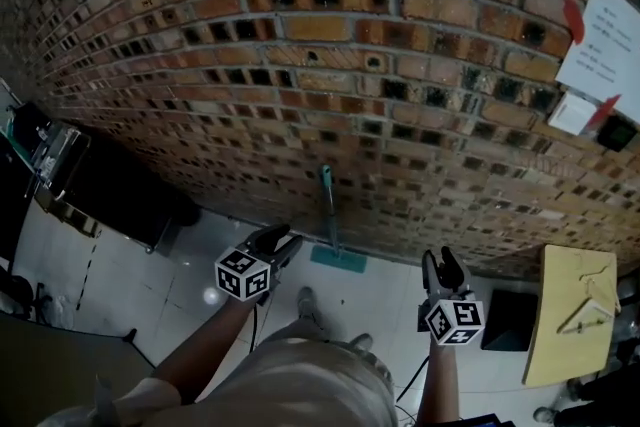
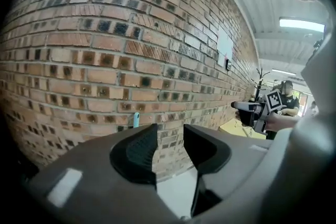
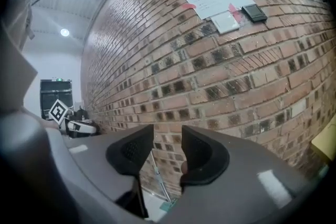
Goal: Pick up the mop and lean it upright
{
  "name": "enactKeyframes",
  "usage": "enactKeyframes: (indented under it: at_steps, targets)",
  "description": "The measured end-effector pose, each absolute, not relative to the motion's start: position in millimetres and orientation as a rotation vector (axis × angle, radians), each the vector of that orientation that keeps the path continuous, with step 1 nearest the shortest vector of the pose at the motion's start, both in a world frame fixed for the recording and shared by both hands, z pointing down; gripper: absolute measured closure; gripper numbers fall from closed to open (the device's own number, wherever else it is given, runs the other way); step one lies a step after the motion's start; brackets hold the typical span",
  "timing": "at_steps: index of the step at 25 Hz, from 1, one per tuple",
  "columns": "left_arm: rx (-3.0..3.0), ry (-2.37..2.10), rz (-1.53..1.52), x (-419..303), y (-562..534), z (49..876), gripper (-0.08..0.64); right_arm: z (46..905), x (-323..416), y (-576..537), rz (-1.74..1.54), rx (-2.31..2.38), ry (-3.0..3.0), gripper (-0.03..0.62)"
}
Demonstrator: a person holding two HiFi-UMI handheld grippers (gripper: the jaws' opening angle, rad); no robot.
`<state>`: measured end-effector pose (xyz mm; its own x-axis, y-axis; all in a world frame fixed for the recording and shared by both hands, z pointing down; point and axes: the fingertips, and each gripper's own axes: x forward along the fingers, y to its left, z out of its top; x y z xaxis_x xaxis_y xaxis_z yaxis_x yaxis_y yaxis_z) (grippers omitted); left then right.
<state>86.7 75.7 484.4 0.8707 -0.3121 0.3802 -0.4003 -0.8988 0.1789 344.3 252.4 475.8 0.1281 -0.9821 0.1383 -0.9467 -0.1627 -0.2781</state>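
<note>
The mop (image 1: 327, 210) stands upright against the brick wall, its teal handle top touching the bricks and its flat teal head (image 1: 338, 258) on the floor. My left gripper (image 1: 283, 241) hangs just left of the mop head, apart from it, open and empty. My right gripper (image 1: 445, 265) is further right, also open and empty. In the left gripper view only the handle's teal tip (image 2: 136, 119) peeks above the left jaw of my left gripper (image 2: 169, 147). Between the jaws of my right gripper (image 3: 167, 152), the mop pole (image 3: 157, 178) shows some way off.
The brick wall (image 1: 330, 45) fills the front. A black cabinet (image 1: 110, 190) stands at the left, a yellow board (image 1: 570, 315) and a dark box (image 1: 508, 318) at the right. Papers (image 1: 605, 35) are taped to the wall. The person's shoe (image 1: 308, 303) is near the mop head.
</note>
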Motion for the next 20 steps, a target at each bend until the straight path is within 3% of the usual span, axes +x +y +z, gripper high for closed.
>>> enactKeyframes:
  at_steps: [20]
  targets:
    - [2.789,-0.548,0.470,17.9,27.1,479.5,0.390,485.2,233.4,201.2,-0.570,-2.254,2.006,0.419]
